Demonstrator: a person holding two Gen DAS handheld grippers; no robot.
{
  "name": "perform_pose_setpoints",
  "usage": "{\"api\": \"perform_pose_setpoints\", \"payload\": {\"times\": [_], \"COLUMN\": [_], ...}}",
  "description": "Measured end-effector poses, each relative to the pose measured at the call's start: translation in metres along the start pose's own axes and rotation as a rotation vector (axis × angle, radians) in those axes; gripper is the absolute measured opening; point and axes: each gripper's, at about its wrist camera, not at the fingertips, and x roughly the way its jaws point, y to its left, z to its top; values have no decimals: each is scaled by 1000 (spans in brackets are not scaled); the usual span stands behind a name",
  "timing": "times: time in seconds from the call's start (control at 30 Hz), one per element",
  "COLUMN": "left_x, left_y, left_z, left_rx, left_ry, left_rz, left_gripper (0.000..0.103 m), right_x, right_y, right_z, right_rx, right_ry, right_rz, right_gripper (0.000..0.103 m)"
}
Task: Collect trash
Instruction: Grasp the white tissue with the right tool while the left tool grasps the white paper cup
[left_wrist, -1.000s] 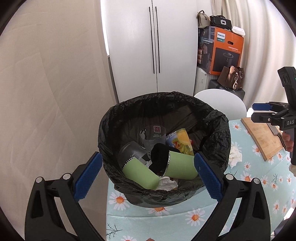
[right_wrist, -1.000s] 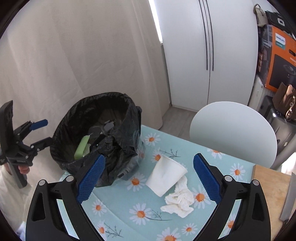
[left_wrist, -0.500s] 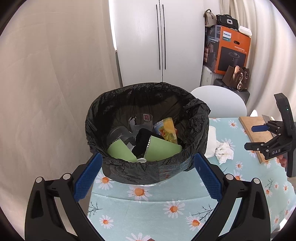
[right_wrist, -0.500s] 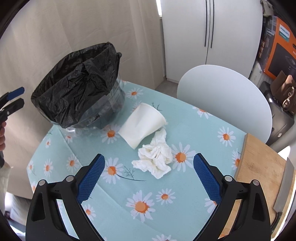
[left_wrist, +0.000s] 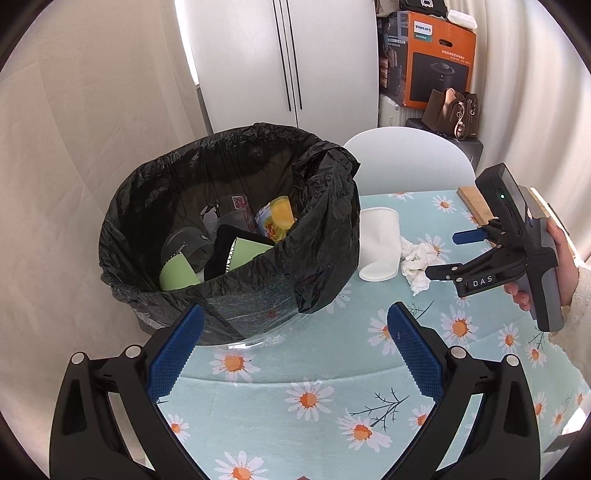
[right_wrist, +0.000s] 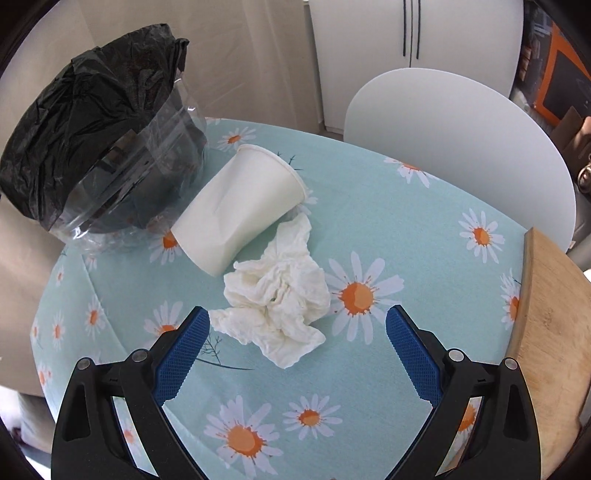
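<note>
A clear bin lined with a black bag (left_wrist: 325, 236) stands at the table's left edge (right_wrist: 74, 122) and holds green cups, a yellow wrapper and other trash. A white paper cup (right_wrist: 240, 206) lies on its side beside the bin, also in the left wrist view (left_wrist: 380, 243). A crumpled white tissue (right_wrist: 280, 306) lies just in front of the cup, also in the left wrist view (left_wrist: 417, 258). My right gripper (right_wrist: 295, 332) is open and empty, low over the tissue; it shows in the left wrist view (left_wrist: 448, 254). My left gripper (left_wrist: 295, 332) is open and empty, in front of the bin.
The round table has a light blue daisy cloth (right_wrist: 388, 221). A wooden cutting board (right_wrist: 546, 325) lies at the right edge. A white chair (right_wrist: 461, 129) stands behind the table. A white cabinet (left_wrist: 288, 59) and an orange box (left_wrist: 439, 59) are in the background.
My right gripper has come down and closer to the tissue and cup. My left gripper has pulled back and away from the bin, which now sits farther off and to the left.
</note>
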Motion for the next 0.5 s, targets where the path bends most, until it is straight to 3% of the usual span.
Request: {"api": "perform_pose_setpoints", "payload": {"times": [0.1,0.13,0.17,0.27,0.5], "left_x": [8,10,13,23,50], "left_y": [-21,-26,-33,-47,-81], "left_z": [-3,-4,-5,-5,7], "left_rx": [55,68,81,102,185], "left_ry": [24,30,37,57,63], "left_rz": [-29,-39,-48,-84,-216], "left_gripper": [97,97,97,97,97], "right_x": [13,18,22,24,-29], "right_y": [-5,-6,-6,-4,-16], "right_z": [3,3,4,7,-7], "right_rx": [16,20,20,12,53], "right_ry": [8,21,33,36,-70], "right_rz": [2,3,-6,13,15], "right_gripper": [90,66,32,25,25]}}
